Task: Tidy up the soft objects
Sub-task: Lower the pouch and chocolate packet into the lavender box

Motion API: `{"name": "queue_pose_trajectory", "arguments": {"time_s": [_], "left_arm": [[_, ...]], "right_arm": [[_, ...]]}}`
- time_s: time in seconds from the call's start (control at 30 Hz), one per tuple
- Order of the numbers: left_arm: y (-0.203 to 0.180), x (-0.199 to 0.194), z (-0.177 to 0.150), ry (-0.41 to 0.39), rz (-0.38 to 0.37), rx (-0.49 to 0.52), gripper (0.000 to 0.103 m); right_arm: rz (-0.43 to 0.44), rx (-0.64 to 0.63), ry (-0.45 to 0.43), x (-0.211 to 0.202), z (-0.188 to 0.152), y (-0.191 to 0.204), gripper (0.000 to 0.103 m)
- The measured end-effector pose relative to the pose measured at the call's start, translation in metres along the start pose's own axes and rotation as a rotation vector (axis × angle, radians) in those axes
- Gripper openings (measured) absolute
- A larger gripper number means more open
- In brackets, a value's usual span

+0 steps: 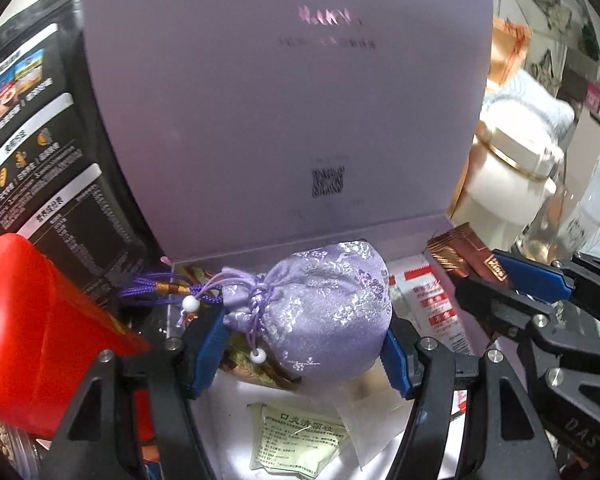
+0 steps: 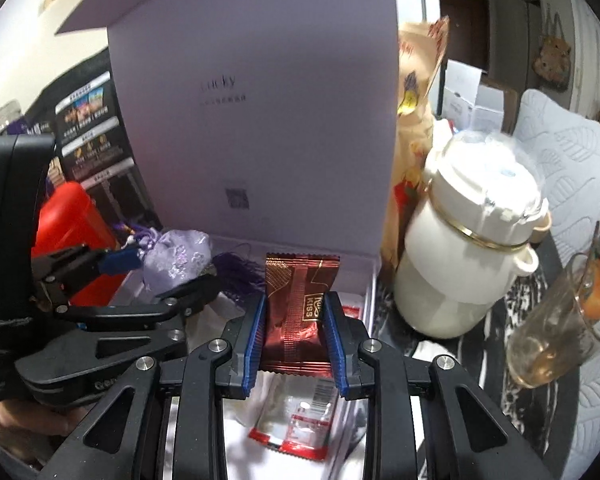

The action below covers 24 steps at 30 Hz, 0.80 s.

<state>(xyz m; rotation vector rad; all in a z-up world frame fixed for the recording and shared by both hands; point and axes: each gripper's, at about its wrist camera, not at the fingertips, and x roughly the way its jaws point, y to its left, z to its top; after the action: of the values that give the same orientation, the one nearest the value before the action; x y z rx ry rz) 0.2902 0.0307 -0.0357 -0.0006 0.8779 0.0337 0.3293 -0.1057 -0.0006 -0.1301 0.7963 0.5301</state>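
Observation:
My left gripper [image 1: 300, 354] is shut on a lilac brocade drawstring pouch [image 1: 320, 312] and holds it over the open lilac gift box [image 1: 284, 100]. The pouch also shows in the right wrist view [image 2: 178, 256], between the left gripper's blue pads. My right gripper [image 2: 294, 338] is shut on a dark red "kiss" snack packet [image 2: 296, 312], upright over the box's right side. That packet also shows at the right of the left wrist view [image 1: 466, 256]. Inside the box lie a pale sachet [image 1: 296, 440], a red-and-white sachet [image 2: 296, 424] and a purple tassel [image 2: 236, 276].
The box lid stands upright behind both grippers. A red container [image 1: 32, 332] and a black printed bag [image 1: 40, 152] stand at the left. A white lidded jar [image 2: 472, 240], a glass cup [image 2: 556, 328] and a beige snack bag [image 2: 414, 120] stand at the right.

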Motion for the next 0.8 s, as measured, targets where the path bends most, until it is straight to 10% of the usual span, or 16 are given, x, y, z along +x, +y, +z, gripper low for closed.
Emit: {"name": "queue_pose_trajectory", "arguments": {"time_s": [0.8], "left_arm": [[-0.035, 0.05, -0.003, 0.124, 0.035, 0.013, 0.068]], "right_arm": [[-0.003, 0.056, 0.108, 0.044, -0.011, -0.01, 0.038]]}}
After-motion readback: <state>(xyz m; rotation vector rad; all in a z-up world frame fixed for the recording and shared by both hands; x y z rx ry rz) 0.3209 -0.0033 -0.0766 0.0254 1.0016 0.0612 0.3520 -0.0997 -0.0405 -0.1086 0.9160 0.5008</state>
